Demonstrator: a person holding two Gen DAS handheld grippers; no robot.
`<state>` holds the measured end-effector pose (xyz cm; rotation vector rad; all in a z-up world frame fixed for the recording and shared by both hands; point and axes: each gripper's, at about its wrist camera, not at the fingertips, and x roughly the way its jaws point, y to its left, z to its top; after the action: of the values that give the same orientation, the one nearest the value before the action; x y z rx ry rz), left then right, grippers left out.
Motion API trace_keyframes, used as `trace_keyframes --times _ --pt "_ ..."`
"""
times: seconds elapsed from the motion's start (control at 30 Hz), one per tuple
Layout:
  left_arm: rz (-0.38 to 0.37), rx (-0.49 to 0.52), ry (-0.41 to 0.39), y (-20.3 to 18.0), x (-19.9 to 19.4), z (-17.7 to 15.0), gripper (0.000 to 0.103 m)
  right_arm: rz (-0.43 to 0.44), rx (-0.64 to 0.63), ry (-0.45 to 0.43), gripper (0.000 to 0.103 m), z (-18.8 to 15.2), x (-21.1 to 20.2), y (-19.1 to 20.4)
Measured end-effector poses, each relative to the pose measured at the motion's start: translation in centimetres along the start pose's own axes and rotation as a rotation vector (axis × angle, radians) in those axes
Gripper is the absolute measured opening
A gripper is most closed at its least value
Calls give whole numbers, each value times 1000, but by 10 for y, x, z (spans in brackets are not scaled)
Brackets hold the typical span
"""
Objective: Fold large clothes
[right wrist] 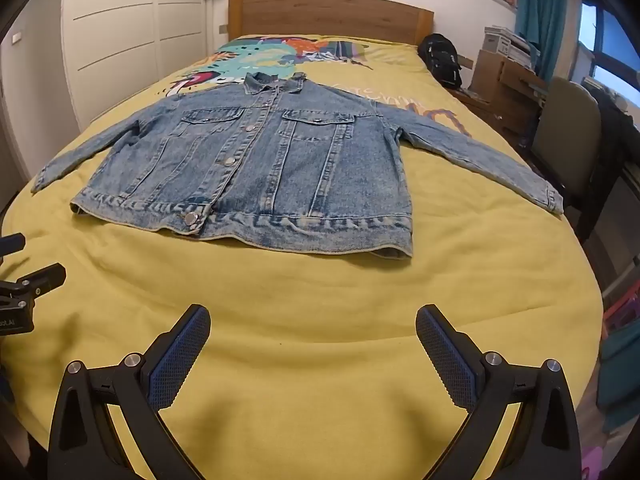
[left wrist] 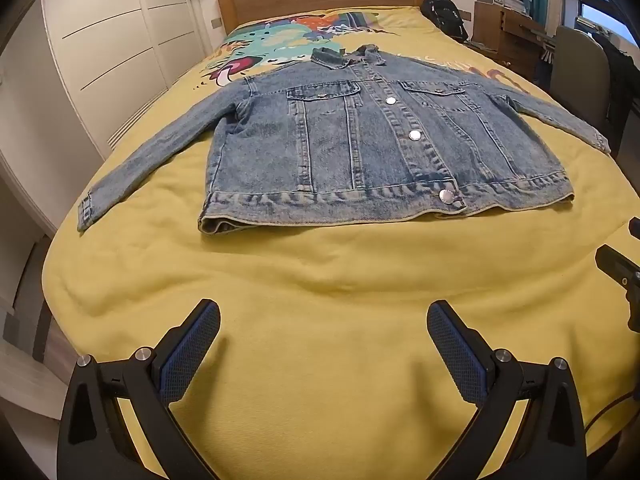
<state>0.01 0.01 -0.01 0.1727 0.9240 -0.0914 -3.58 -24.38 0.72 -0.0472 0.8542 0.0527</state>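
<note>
A blue denim jacket [left wrist: 376, 144] lies flat and buttoned on the yellow bedspread [left wrist: 320, 288], collar toward the headboard, both sleeves spread outward. The same jacket [right wrist: 260, 168] shows in the right wrist view, its hem facing me. My left gripper [left wrist: 323, 312] hovers open over bare bedspread, well short of the hem, nothing between its blue-padded fingers. My right gripper [right wrist: 313, 316] is likewise open and empty above the bedspread [right wrist: 320, 300], near the foot of the bed. Part of the right gripper [left wrist: 620, 272] shows at the left view's right edge; part of the left gripper [right wrist: 24, 288] at the right view's left edge.
A wooden headboard [right wrist: 332, 16] stands at the far end. White wardrobe doors [left wrist: 112, 48] run along the left. On the right are a black backpack [right wrist: 440, 60], a wooden desk [right wrist: 508, 92] and a chair [right wrist: 568, 140]. The bed's right edge drops to the floor.
</note>
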Motion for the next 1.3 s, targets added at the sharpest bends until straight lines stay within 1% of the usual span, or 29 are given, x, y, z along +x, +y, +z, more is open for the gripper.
trace_keyframes --times 0.3,0.8,1.3 --pt "-10 -10 11 -3 2 1 102 3 0 5 103 0 2 1" --pt "-23 -54 39 5 7 -1 102 2 10 13 103 -1 3 -2" --pt "-23 -50 45 5 8 -3 102 -1 0 19 103 -1 5 -1"
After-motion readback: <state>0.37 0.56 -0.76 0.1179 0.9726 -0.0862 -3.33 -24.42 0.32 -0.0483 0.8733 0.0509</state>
